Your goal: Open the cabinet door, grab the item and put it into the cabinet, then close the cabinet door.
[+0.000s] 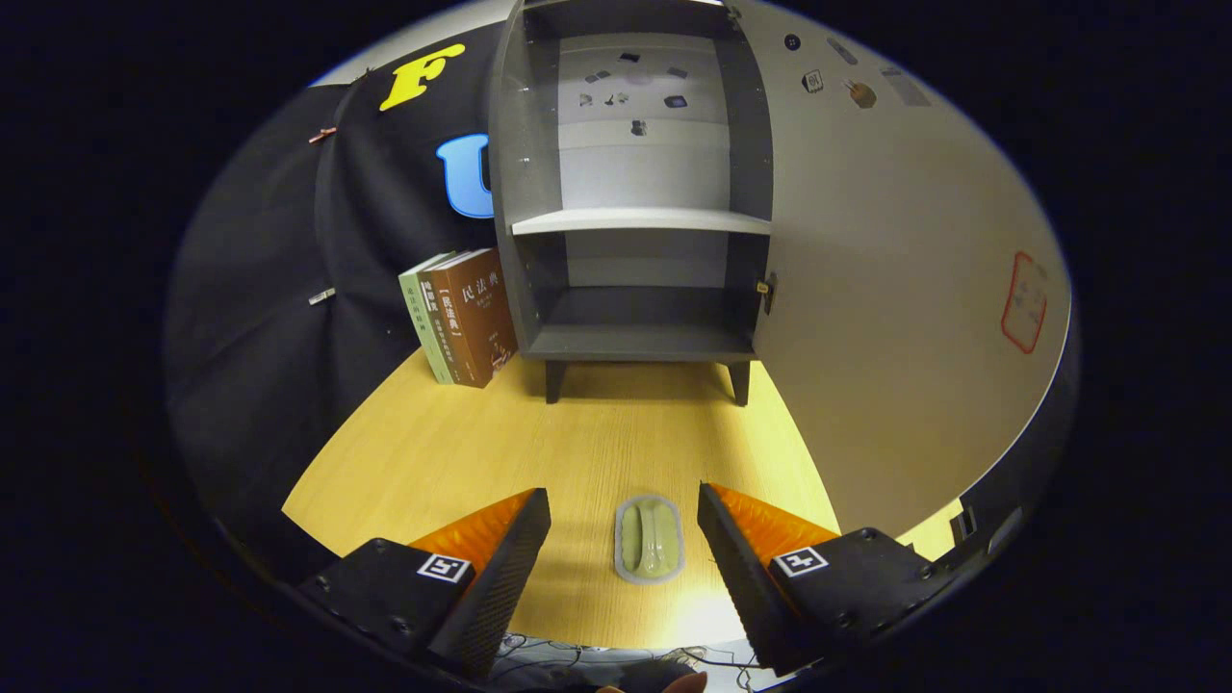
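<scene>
My gripper [624, 520] hangs over the near part of the table [443, 452] with its fingers spread wide and nothing between their pads. The item [650, 539], a small pale green piece in a grey oblong tray, lies flat on the wood in the gap between my fingers, nearer the right finger [736, 553] than the left finger [505, 558], and neither one touches it. I cannot tell what kind of thing it is beyond that shape.

Beyond my fingers, across a bare stretch of table, the cabinet [640, 342] stands on short dark legs at the far side. Its door [895, 289] is swung fully open to the right, the pale inner face turned toward me, with a red outlined mark near its outer edge and a few small stickers near the top. Inside, a pale shelf [640, 221] splits the cabinet into an upper and a lower compartment; the lower one holds nothing, and small dark marks dot the back panel of the upper one.

Just left of the cabinet, two books [462, 318] stand upright on the table, leaning slightly against its side, the brown one in front of the green one. Behind them hangs the black cloth wall [279, 318].
</scene>
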